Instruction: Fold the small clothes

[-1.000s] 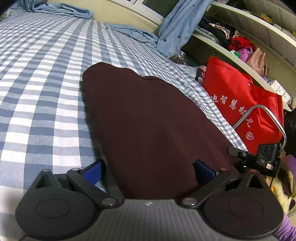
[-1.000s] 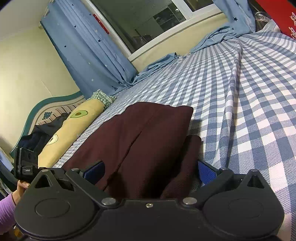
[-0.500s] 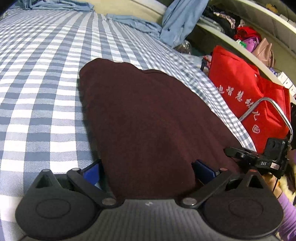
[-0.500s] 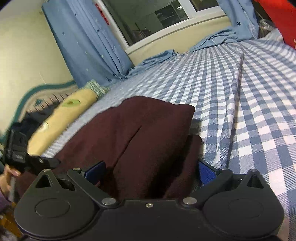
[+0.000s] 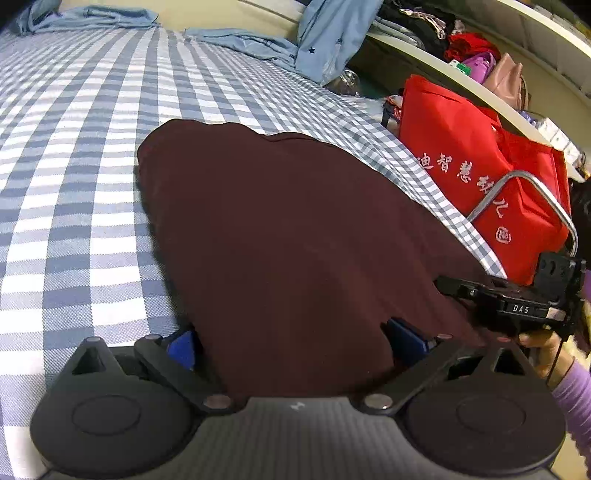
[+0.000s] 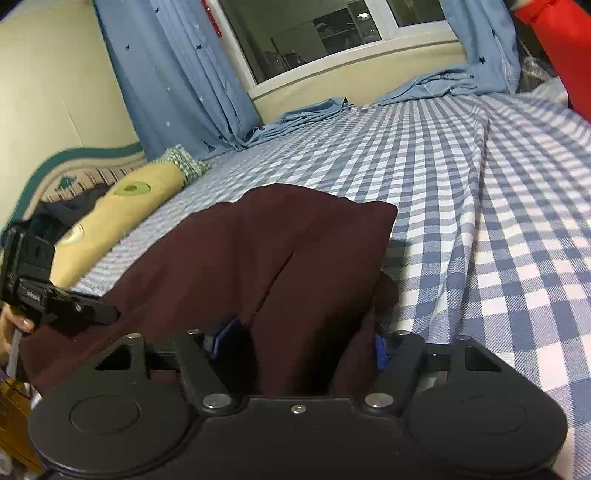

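- Right gripper (image 6: 299, 341): the jaws have just been closing and now stand narrower, with a bunched near edge of the dark maroon garment (image 6: 280, 266) filling the gap between them. The blue pads (image 6: 227, 338) sit against the cloth on both sides; the fold looks pinched, though the fabric hides the contact faces.
- Left gripper (image 5: 291, 343): jaws spread wide. The near edge of the maroon garment (image 5: 288, 240) lies between the blue pads (image 5: 181, 347); whether the pads press on it cannot be told, as the cloth covers their inner faces.
- Each gripper shows in the other's view: the right one at the garment's right-hand near corner (image 5: 517, 302), the left one at the left-hand near corner (image 6: 48, 295), each with a hand below it.
- Garment location: lying on the blue-and-white checked bedsheet (image 5: 66, 177), near the bed's edge beside a red bag (image 5: 480, 162).
- Garment orientation: its long axis runs away from the grippers toward the window (image 6: 332, 33) side of the bed. The far end is squared off; a lengthwise crease runs down the middle in the right wrist view.
- A yellow pillow (image 6: 122, 210) lies well apart, to the left.
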The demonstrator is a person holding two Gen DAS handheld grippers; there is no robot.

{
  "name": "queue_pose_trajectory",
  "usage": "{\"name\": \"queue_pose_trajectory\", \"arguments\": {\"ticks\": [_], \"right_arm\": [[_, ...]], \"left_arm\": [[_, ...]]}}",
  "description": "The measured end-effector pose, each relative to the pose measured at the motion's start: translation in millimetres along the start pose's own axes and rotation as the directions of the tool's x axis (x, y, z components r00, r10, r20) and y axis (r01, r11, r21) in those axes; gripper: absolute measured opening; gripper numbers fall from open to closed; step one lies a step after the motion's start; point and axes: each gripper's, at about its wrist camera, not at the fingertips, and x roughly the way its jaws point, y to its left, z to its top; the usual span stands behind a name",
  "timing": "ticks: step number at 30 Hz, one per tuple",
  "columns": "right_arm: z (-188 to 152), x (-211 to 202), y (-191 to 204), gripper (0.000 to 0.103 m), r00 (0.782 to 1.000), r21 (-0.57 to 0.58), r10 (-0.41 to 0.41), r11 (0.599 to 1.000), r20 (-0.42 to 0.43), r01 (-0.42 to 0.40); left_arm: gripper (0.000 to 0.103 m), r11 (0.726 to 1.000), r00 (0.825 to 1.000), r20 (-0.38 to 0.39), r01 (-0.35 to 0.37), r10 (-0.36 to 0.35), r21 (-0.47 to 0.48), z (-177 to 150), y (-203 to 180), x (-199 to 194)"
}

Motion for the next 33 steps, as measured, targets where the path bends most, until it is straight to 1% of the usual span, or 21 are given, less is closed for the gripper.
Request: {"name": "queue_pose_trajectory", "arguments": {"ticks": [2, 3, 5, 6, 8, 9, 10, 12, 16, 18, 21, 24, 27, 30, 33], "right_arm": [[0.0, -1.2, 6.4, 0.061, 1.000, -0.018, -0.012, 1.000, 0.005, 0.012], [0.4, -1.7, 8.2, 0.058, 1.000, -0.016, -0.013, 1.000, 0.008, 0.014], [1.7, -3.6, 13.2, 0.044, 1.000, -0.011, -0.015, 1.000, 0.014, 0.015], [2.7, -4.6, 17.4, 0.041, 1.000, -0.020, -0.021, 1.000, 0.018, 0.021], [6.2, -6.6, 27.1, 0.028, 0.999, -0.046, -0.044, 0.998, 0.026, 0.045], [8.0, -7.0, 33.1, 0.025, 0.998, -0.057, -0.058, 0.997, 0.027, 0.059], [10.5, -8.0, 39.3, 0.022, 0.997, -0.067, -0.076, 0.995, 0.028, 0.078], [14.8, -9.1, 48.5, 0.020, 0.995, -0.080, -0.099, 0.992, 0.029, 0.101], [23.2, -11.7, 65.5, 0.018, 0.991, -0.098, -0.128, 0.986, 0.034, 0.131], [27.7, -13.4, 73.1, 0.017, 0.989, -0.087, -0.140, 0.986, 0.037, 0.143], [36.7, -17.8, 87.9, 0.017, 0.988, -0.076, -0.149, 0.985, 0.043, 0.152], [46.3, -22.6, 111.8, 0.016, 0.988, -0.106, -0.149, 0.983, 0.042, 0.152], [53.6, -27.3, 139.7, 0.016, 0.992, -0.148, -0.122, 0.981, 0.039, 0.126], [62.2, -28.5, 163.2, 0.016, 0.994, -0.164, -0.093, 0.981, 0.052, 0.100], [71.7, -21.6, 184.5, 0.016, 0.996, -0.171, -0.053, 0.983, 0.072, 0.065]], "left_arm": [[0.097, 1.000, 1.000, -0.001, -0.003, 0.003, 0.001, 0.1, -1.2, -0.5], [0.092, 1.000, 1.000, -0.003, -0.001, 0.001, -0.001, 0.6, -1.0, -1.2], [0.087, 1.000, 1.000, -0.003, -0.004, 0.004, -0.005, 2.6, -1.7, -2.3], [0.084, 1.000, 1.000, -0.004, -0.006, 0.006, -0.007, 3.5, -2.1, -2.6], [0.080, 1.000, 1.000, 0.002, -0.014, 0.014, -0.013, 4.3, -2.4, -3.4], [0.075, 1.000, 1.000, 0.007, -0.019, 0.019, -0.022, 4.5, -3.1, -3.5], [0.073, 0.999, 1.000, 0.014, -0.021, 0.021, -0.034, 4.4, -2.5, -4.6], [0.065, 0.998, 0.999, 0.029, -0.022, 0.023, -0.050, 4.6, -2.9, -7.1], [0.056, 0.997, 0.998, 0.037, -0.049, 0.051, -0.060, 5.4, -8.9, -8.2], [0.044, 0.995, 0.998, 0.042, -0.048, 0.052, -0.089, 7.0, -11.6, -12.0], [0.033, 0.992, 0.998, 0.049, -0.035, 0.042, -0.123, 12.2, -18.0, -22.2], [0.031, 0.993, 0.996, 0.053, -0.068, 0.073, -0.092, 14.5, -31.2, -38.2], [0.030, 0.993, 0.993, 0.060, -0.096, 0.101, -0.072, 14.1, -37.4, -61.3], [0.030, 0.990, 0.989, 0.080, -0.116, 0.123, -0.086, 13.0, -32.3, -89.1], [0.030, 0.983, 0.980, 0.112, -0.153, 0.164, -0.099, 15.9, -21.8, -117.2]]}}
